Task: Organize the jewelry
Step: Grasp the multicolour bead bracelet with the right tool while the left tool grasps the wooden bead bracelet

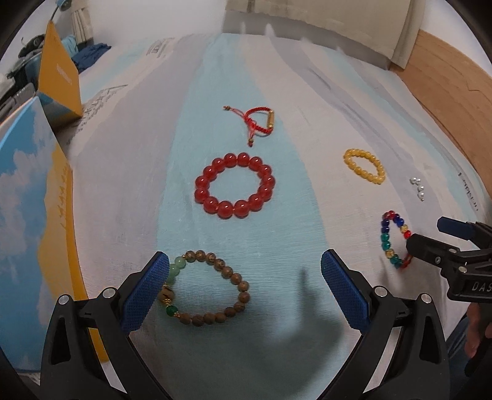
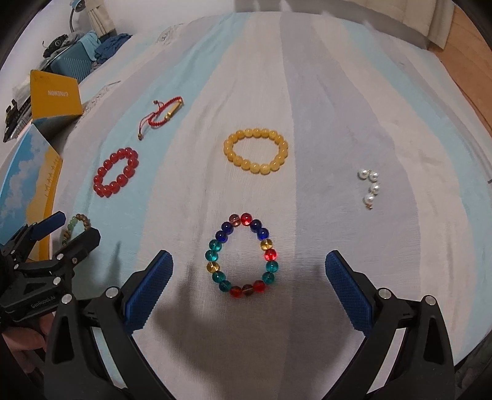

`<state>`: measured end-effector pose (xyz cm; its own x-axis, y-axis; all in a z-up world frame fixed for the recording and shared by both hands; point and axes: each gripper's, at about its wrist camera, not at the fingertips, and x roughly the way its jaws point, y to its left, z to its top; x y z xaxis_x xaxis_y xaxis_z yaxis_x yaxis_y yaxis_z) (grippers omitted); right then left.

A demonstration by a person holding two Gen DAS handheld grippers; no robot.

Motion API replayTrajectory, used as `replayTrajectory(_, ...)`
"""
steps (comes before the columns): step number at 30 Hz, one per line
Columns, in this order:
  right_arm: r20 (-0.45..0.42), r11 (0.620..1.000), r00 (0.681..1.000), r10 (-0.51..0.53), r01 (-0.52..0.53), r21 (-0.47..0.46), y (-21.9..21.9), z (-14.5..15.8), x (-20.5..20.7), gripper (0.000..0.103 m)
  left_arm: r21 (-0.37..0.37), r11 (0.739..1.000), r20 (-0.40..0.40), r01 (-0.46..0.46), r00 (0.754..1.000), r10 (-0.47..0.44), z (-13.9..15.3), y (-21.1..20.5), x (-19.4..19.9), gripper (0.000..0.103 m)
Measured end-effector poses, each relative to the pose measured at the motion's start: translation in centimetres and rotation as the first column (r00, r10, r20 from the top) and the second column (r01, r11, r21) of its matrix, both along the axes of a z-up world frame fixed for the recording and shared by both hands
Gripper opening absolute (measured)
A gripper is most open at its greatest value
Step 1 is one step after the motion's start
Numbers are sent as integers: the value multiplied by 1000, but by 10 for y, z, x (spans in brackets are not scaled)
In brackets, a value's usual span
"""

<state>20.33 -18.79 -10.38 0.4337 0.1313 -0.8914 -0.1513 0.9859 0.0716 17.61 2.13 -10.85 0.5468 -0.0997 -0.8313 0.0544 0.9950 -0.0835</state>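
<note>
Blue-padded left claw (image 1: 244, 270) nearest, spread wide and holding nothing, hanging over a striped sheet (image 1: 276, 77) of pale blue, white and grey. Left pad (image 1: 147, 292) overlapping the green beads of a wood bracelet (image 1: 204, 284); whether touching, cannot tell. Beyond the wood bracelet, a red bracelet (image 1: 235, 185), and past that a red cord (image 1: 253, 123) with a gold tube. Right of the red bracelet, a yellow bracelet (image 1: 364, 165), then small pearls (image 1: 417, 188) near the sheet's edge. Left of the red bracelet, a sky-print box (image 1: 27, 215) and a yellow box (image 1: 57, 74). Far beyond, a pale pillow (image 1: 323, 27) and wood floor (image 1: 446, 77) at right, clutter at far left.

Right claw (image 2: 249, 270) likewise wide open and empty, poised above a multicolour bracelet (image 2: 241, 255) lying flat between its pads, clear of both. Beyond it the yellow bracelet (image 2: 255, 151); pearls (image 2: 370, 187) well off to the right.
</note>
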Motion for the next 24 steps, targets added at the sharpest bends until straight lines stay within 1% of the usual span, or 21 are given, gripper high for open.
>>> replayTrajectory(4,-17,1000,1000,8,-8,1,5,-14,6,95,23,1000,-27,-2,1000,3,-12,2,5,93)
replayTrajectory(6,-29,1000,1000,5,-5,13,6,-21,9,93,25,1000,-36,-4,999,5,-15,3,6,89)
replayTrajectory(8,-39,1000,999,6,-5,18,7,-26,10,88,25,1000,-46,-4,999,6,-19,5,6,87)
replayTrajectory(11,-46,1000,999,8,-7,22,7,-31,10,86,44,999,-52,-6,999,8,-23,5,6,83)
replayTrajectory(13,-48,1000,999,7,-6,22,7,-33,10,84,48,999,-53,-14,998,17,-25,6,6,79)
replayTrajectory(16,-48,1000,999,3,-3,7,6,-34,9,76,62,998,-55,-16,998,20,-27,6,5,71)
replayTrajectory(18,-47,1000,999,4,-5,-3,5,-35,9,72,70,997,-58,-20,998,24,-26,7,4,65)
replayTrajectory(22,-47,1000,999,6,-6,-15,3,-36,8,64,65,998,-66,-23,997,28,-25,10,2,55)
replayTrajectory(24,-47,1000,999,-1,0,-17,1,-36,8,59,63,998,-70,-24,997,28,-25,9,2,48)
